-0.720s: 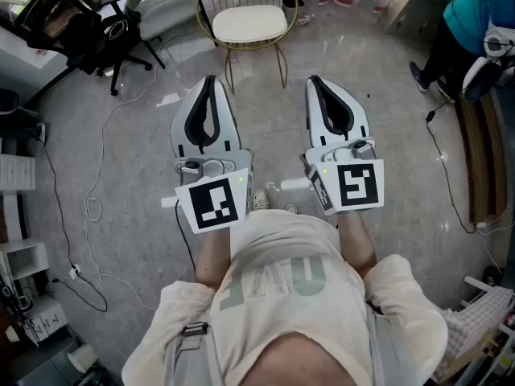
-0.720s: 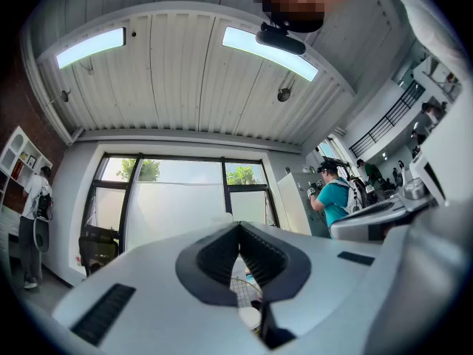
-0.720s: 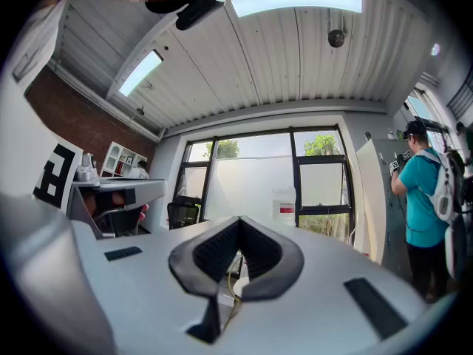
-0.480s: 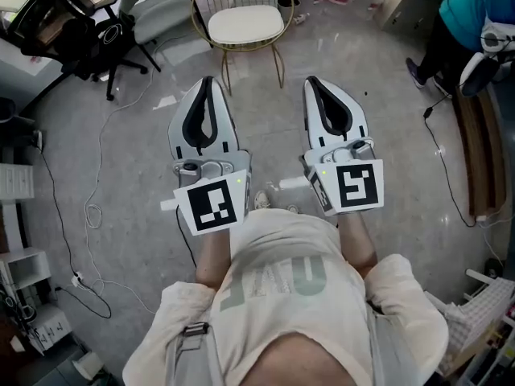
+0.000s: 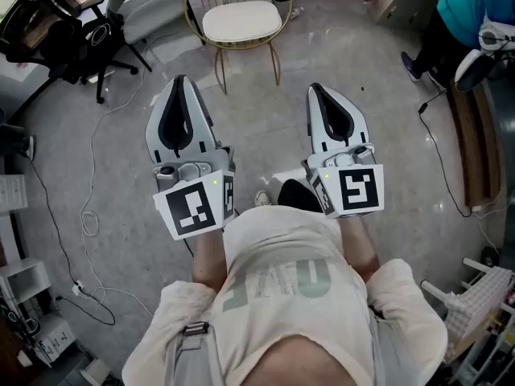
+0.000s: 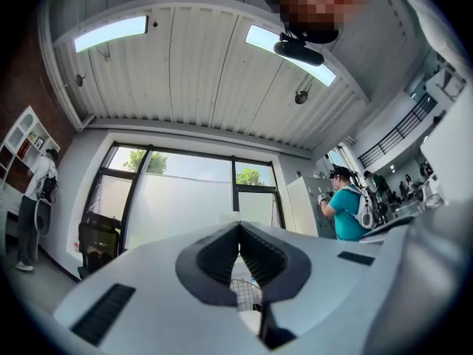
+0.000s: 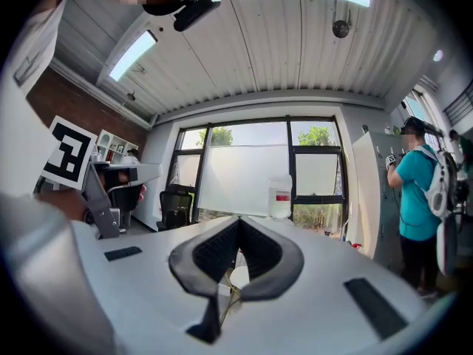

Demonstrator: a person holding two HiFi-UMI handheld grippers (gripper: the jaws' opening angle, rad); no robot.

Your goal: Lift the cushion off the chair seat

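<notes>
1. The left gripper (image 5: 179, 83) is held over bare floor at the left of the head view and points toward 12 o'clock. In the left gripper view (image 6: 239, 226) its jaws are pressed together at the tips with nothing between them, and only the chair's wire back shows through the gap behind them.
2. From the left fingertips the cushion (image 5: 241, 21) lies at about 1 o'clock and well apart from them, with no contact.
3. The cushion is white and flat on the seat of the gold wire chair (image 5: 275, 67), at the top centre of the head view. Its long axis runs from 9 o'clock to 3 o'clock, so its near long edge faces both grippers.
4. The right gripper (image 5: 316, 89) also points toward 12 o'clock. In the right gripper view (image 7: 238, 220) its jaws are likewise closed tip to tip and empty.
5. From the right fingertips the cushion lies at about 11 o'clock, also well apart.
6. Judgement: the cushion sits between the two lines of approach, with the left gripper marginally the nearer. The lift has not begun. Both grippers would have to advance toward 12 o'clock, converge, and part their jaws before meeting the near edge.
</notes>
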